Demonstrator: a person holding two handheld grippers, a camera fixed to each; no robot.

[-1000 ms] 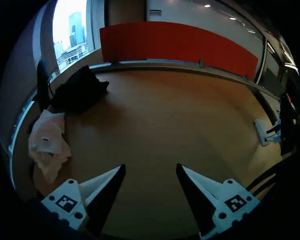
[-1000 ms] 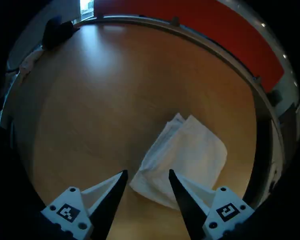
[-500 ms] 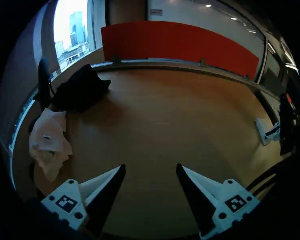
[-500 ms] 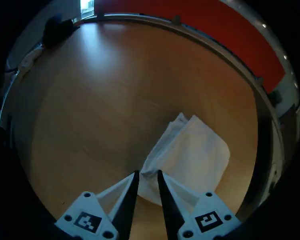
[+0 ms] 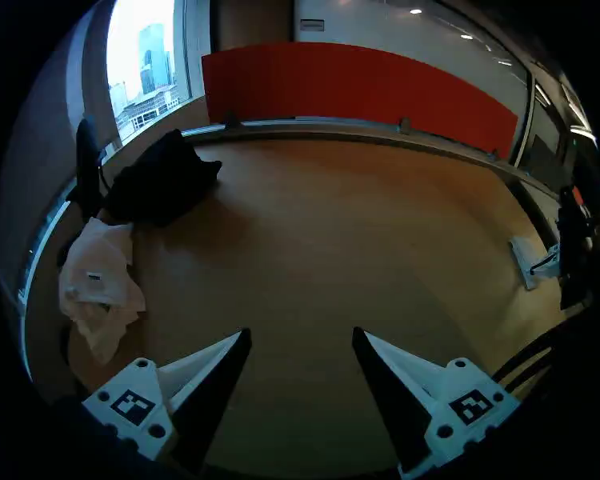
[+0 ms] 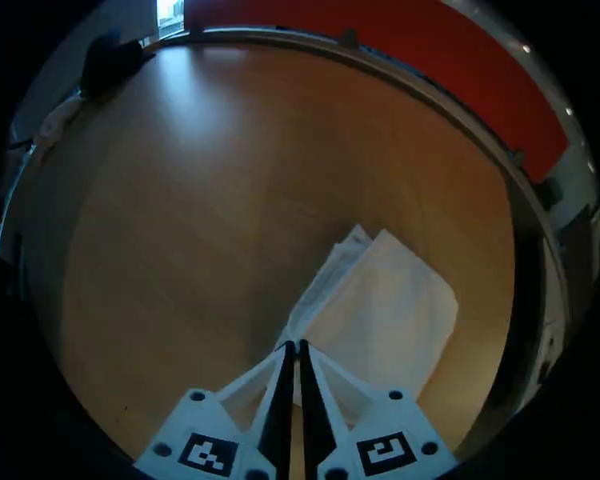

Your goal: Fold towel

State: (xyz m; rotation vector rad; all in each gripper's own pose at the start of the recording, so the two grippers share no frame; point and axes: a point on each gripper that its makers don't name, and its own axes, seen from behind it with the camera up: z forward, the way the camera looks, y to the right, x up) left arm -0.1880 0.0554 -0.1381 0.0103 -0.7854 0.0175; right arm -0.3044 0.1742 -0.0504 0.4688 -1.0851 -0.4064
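**Folded towel (image 6: 388,312) pinched at 1 corner**

Left gripper view: the left tongs (image 5: 300,340) stand wide open above the wooden desk (image 5: 340,240), holding nothing. A crumpled white cloth (image 5: 96,288) lies at the desk's left edge, with a black bag (image 5: 160,180) just behind it and a red partition (image 5: 356,84) along the far side.

Right gripper view: the right tongs (image 6: 296,352) are closed, their 2 fingers pressing the towel's near corner. The towel lies flat on the desk, near its right edge.
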